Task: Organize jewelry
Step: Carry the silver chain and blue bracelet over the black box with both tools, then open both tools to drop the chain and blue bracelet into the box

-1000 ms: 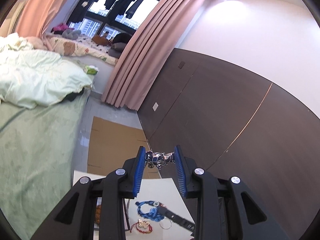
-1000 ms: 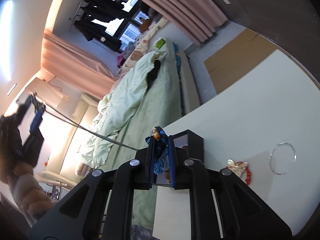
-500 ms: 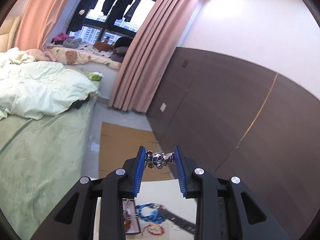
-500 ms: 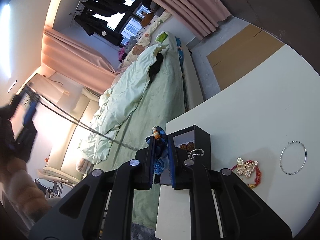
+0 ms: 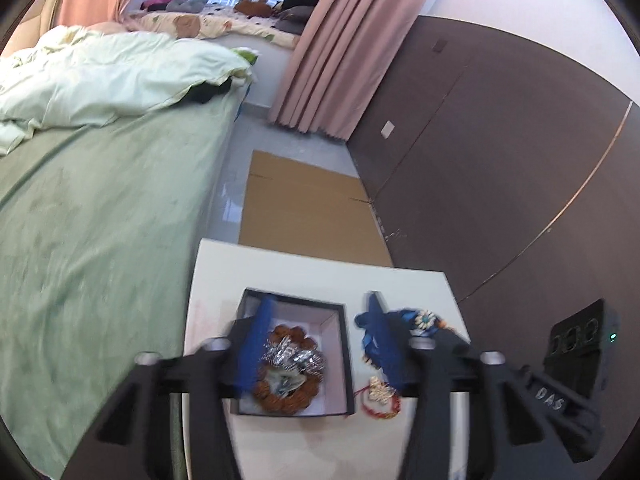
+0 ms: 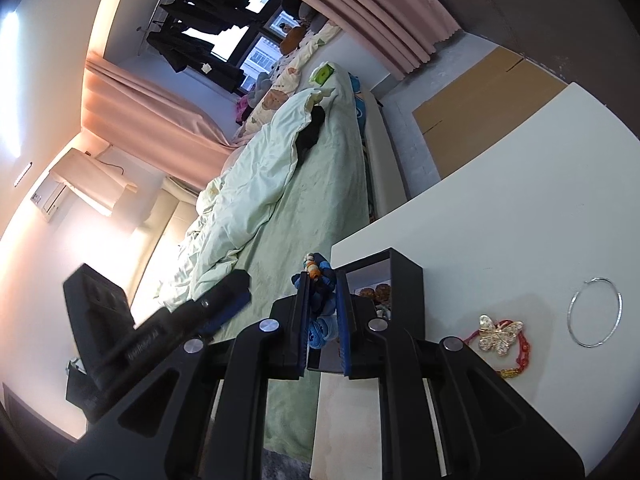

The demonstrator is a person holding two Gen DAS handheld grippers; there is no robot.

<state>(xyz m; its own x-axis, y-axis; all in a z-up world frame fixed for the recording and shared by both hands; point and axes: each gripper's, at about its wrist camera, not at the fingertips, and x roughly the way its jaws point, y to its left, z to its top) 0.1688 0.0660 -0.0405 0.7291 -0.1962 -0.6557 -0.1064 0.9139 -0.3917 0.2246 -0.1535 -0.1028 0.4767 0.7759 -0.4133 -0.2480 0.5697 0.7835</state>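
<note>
Hovering over the box point(image 5: 344, 360): left tongs point(image 5: 316, 344), jaws opening, straddle its right wall, one finger over the inside, the other outside above the counter point(image 5: 304, 264). The silver charm piece point(image 5: 294, 356) lies in the box just beside the inner finger, no longer pinched as far as the blur lets me tell.

Box sits near the counter's left edge, bed side. Contents: a ring of brown beads point(image 5: 286, 396), the silver piece on top of it, something greenish in the middle, too blurred to name.

Right tongs point(image 6: 322, 304) nearly closed on a blue bracelet point(image 6: 320, 326), clamped between the pads, with small beads poking past the tips. They hang at the box's near corner; the box opening lies just ahead and to the right of the tips. Right hand is next in line and nearest; it likely needs a short carry over the wall.

Loose on the counter, right of the box: butterfly brooch point(image 6: 498, 334) on a red bracelet point(image 6: 524, 350), then a thin hoop point(image 6: 576, 332) farther right.
</note>
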